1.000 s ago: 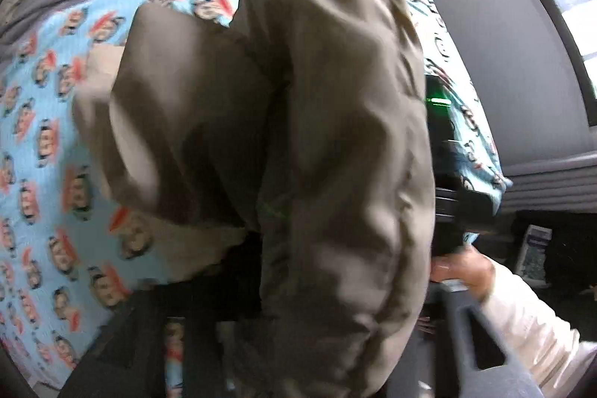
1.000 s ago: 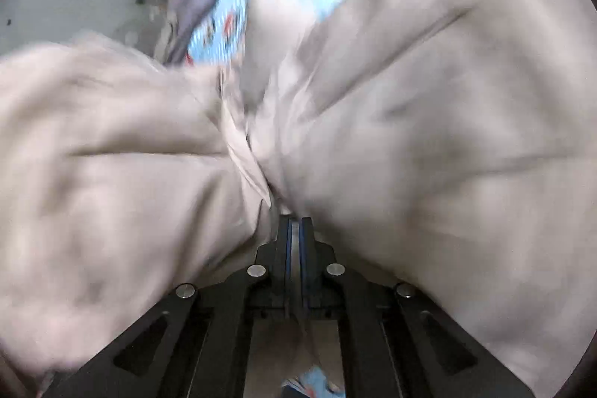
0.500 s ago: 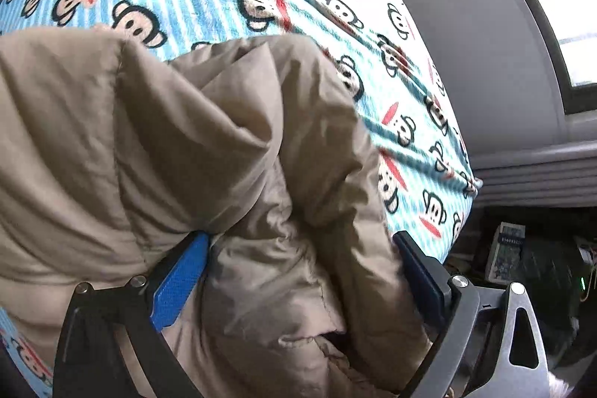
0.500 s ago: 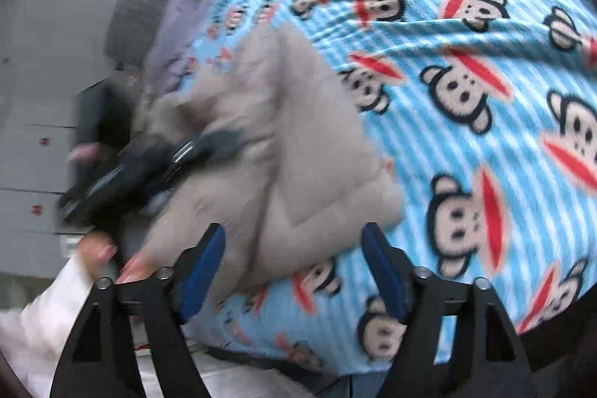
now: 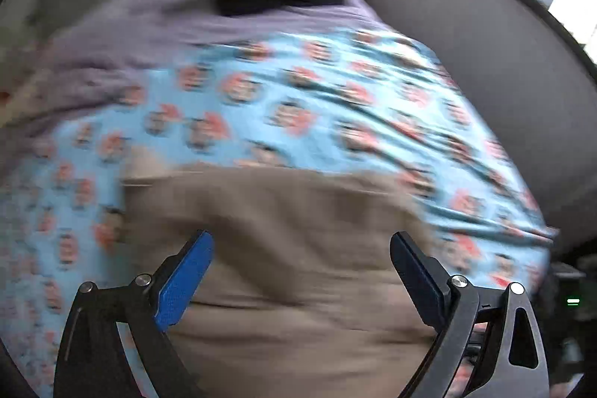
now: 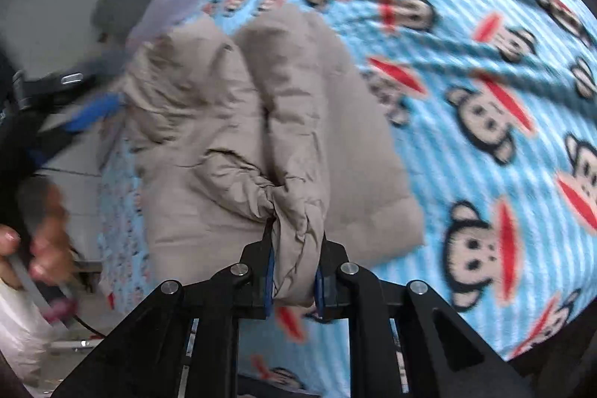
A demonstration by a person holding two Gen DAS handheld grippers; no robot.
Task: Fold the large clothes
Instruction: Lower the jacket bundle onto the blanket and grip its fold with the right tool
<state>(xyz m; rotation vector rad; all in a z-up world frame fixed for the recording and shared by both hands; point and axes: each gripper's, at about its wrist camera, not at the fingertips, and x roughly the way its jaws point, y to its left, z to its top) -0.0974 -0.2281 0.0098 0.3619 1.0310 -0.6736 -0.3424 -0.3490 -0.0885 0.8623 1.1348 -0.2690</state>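
Left tool (image 5: pixel 300 265) seemingly gapes wide; right tool (image 6: pixel 294 250) has just closed, pinching fabric.

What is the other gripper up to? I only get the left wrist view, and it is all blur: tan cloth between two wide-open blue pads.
Observer: The right gripper is pinching a gathered bit of the tan puffer jacket at its near edge; its jaws have just been closing.
Operator: Is the jacket spread out flat?
Observer: No, it lies bunched on the monkey-print blanket, two padded lengths side by side.
Operator: And where is my gripper from there?
Observer: The left gripper shows blurred at the jacket's left side, with a person's hand lower in the picture.
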